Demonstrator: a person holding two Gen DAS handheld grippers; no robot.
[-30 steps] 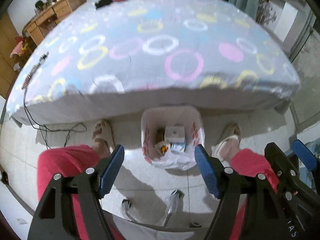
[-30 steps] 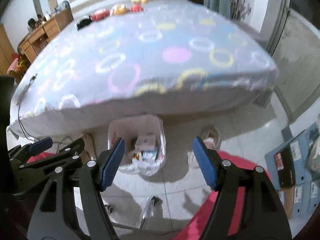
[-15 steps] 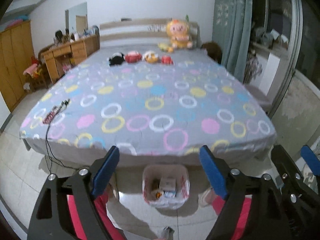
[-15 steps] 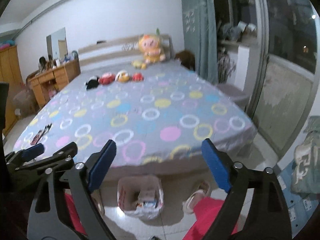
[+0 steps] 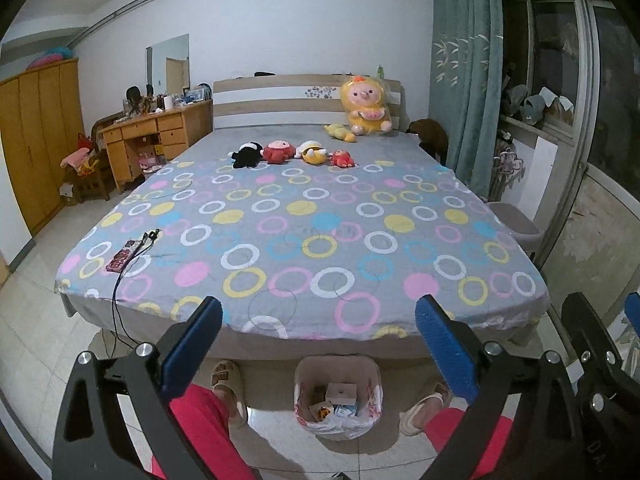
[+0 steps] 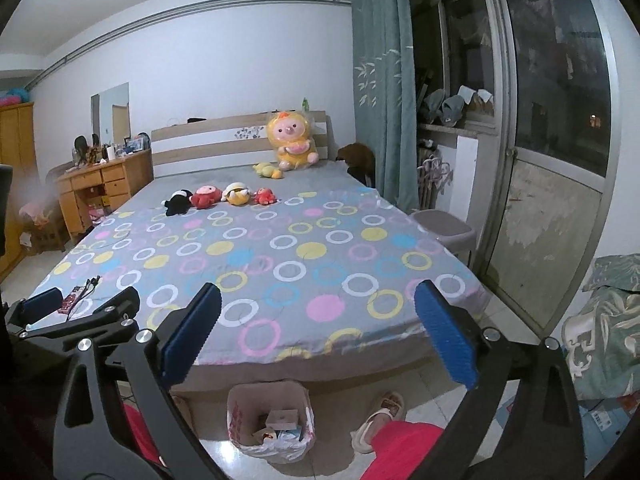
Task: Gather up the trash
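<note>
A small trash bin lined with a white plastic bag [image 5: 338, 398] stands on the floor at the foot of the bed; it also shows in the right wrist view [image 6: 270, 420]. It holds a small box and wrappers. My left gripper [image 5: 318, 344] is open and empty, raised above the bin and pointing over the bed. My right gripper [image 6: 316, 332] is open and empty, held level beside it. The left gripper's arm shows at the left of the right wrist view [image 6: 76, 320].
A large bed with a ring-patterned grey sheet [image 5: 312, 232] fills the view. Plush toys [image 5: 292, 152] lie near the headboard. A charger strip and cable [image 5: 128, 254] lie at the bed's left edge. My legs and slippered feet [image 5: 228, 380] flank the bin. A desk [image 5: 148, 136] stands far left.
Both grippers have tilted up from looking down at the bin to looking level across the bed. The bin has slid to the bottom of both views. Jaws stay open.
</note>
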